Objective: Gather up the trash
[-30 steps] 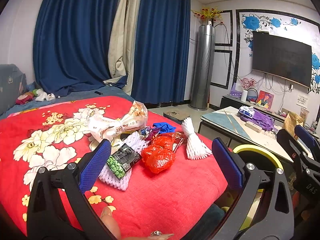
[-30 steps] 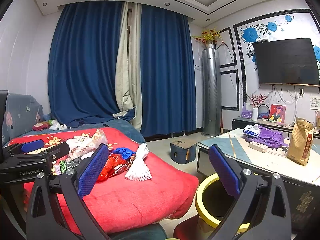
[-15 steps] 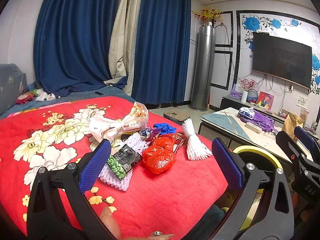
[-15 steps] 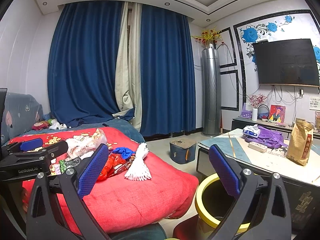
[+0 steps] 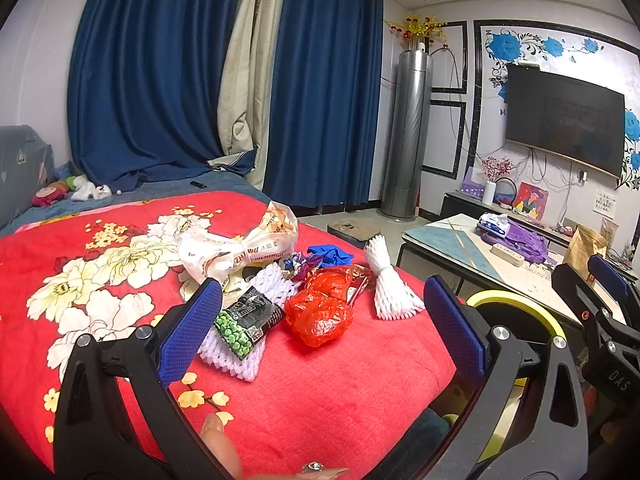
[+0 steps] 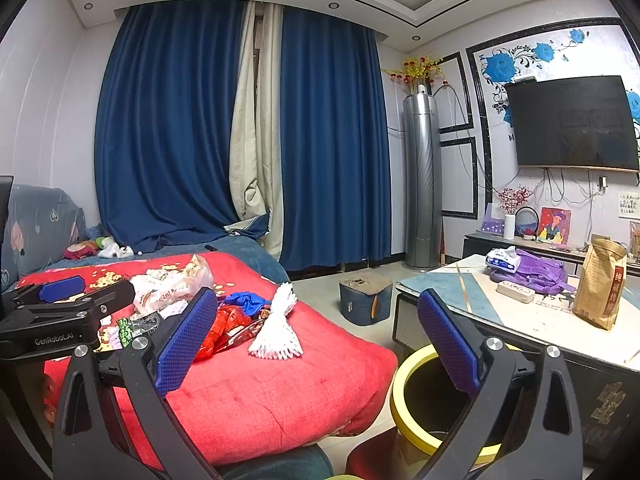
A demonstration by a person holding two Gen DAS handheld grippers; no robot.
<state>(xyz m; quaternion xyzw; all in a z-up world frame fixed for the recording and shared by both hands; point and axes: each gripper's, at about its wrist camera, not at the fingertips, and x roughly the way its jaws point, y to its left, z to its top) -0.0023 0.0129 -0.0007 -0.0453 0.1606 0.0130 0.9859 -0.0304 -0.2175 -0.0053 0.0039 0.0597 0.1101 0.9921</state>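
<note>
Trash lies heaped near the right edge of the red blanket [image 5: 360, 380]; bare blanket lies between the heap and the left tool [image 5: 320, 328]; left tool spread wide, released, gripping nothing; right tool [image 6: 316, 340] likewise wide apart and empty, poised over the blanket edge; red bag [image 5: 320, 316], pea packet [image 5: 244, 320], white foam net [image 5: 390, 288], blue glove [image 5: 330, 254] lie close together; yellow-rimmed bin [image 6: 404, 404] stands just beside the bed, contents hidden in shadow.
</note>
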